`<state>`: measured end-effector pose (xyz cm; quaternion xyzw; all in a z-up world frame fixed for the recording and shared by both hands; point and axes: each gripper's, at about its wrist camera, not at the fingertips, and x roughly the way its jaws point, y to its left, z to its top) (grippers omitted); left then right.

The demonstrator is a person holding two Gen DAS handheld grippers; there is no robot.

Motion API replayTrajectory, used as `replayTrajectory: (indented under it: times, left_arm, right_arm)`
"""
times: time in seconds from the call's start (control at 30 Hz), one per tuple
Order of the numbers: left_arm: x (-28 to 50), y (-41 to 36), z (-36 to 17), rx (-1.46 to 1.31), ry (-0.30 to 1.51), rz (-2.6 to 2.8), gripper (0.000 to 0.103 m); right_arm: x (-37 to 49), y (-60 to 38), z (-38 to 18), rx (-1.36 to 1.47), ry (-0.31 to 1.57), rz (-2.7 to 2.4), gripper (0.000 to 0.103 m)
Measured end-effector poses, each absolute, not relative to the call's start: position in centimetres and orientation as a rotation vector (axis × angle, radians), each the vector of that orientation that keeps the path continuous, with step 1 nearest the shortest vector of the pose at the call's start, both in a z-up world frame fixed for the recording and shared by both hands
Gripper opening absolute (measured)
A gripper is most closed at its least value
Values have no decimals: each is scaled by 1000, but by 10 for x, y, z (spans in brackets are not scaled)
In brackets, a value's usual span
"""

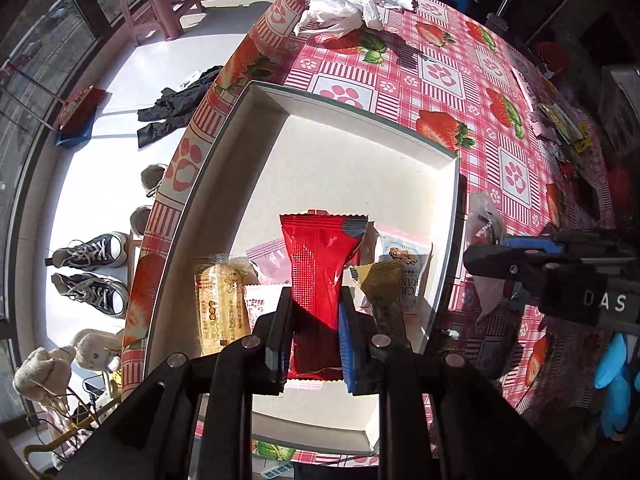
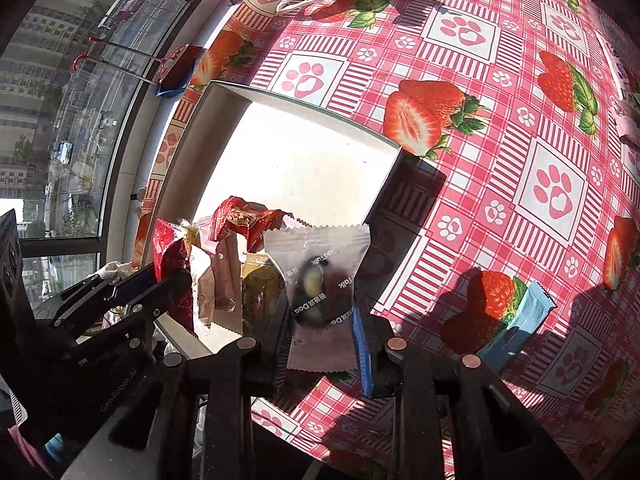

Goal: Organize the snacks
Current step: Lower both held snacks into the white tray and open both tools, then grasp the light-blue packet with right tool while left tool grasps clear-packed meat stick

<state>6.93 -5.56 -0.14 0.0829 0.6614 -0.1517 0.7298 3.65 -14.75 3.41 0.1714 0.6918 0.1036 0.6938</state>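
Left gripper [image 1: 314, 322]: you have it clamped on a red snack packet [image 1: 316, 280], held upright over the near end of the white tray [image 1: 256, 92]; the packet hangs above the snacks already lying there.
Right gripper [image 2: 322, 338]: closed on a translucent Dodtalk packet [image 2: 320, 284], poised at the tray's near right corner, half over the tablecloth.
Tray contents: a yellow wrapped cake [image 1: 220, 300], a brown-gold bar [image 1: 386, 292] and other wrappers crowd the near end; the far end lies bare.
Step in hand, as it appears: setting both packets into the tray; lower the red one flat into the bare far stretch rather than onto the pile; bring the right packet fully inside the rim before you release, so it does not slide off the edge.
Still waiting: a blue stick packet [image 2: 520, 320] rests on the bench near your right gripper; more wrappers [image 1: 560, 128] sit at the far right.
Bench: strawberry-and-paw tablecloth [image 2: 500, 208], hard sunlight, deep shadows; a crumpled white bag [image 1: 348, 0] at the far edge.
Room: window at left; sneakers [image 1: 92, 272], a pink stool [image 1: 160, 0] and plush toys [image 1: 60, 364] on the floor.
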Motion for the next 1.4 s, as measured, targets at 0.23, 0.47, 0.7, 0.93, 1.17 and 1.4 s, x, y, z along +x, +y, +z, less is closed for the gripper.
replayTrajectory:
  times: [0.23,0.47,0.7,0.93,1.17,1.4]
  left_arm:
    - [72,-41,-16,187,1496,-308,27]
    - [69,-38,-17,220,1481,-270,76]
    - [68,-44,-22,230,1514,-284,78]
    - [64,-57,-20,264,1504,-287,78]
    - [60,-70,-24,299,1512,-292,78]
    - [50,-93,-26,351,1519,-336,78]
  right_arm:
    - [65,-110,25,351,1559,249,29]
    - [69,-102,18,341,1591,234,30]
    - [58,-123,19,372,1599,169,103]
    - [36,-181,7,424,1651,19,103]
    - [2,-264,-12,578,1667,-225,103]
    - [-38,-305,-42,747,1726,-369,103]
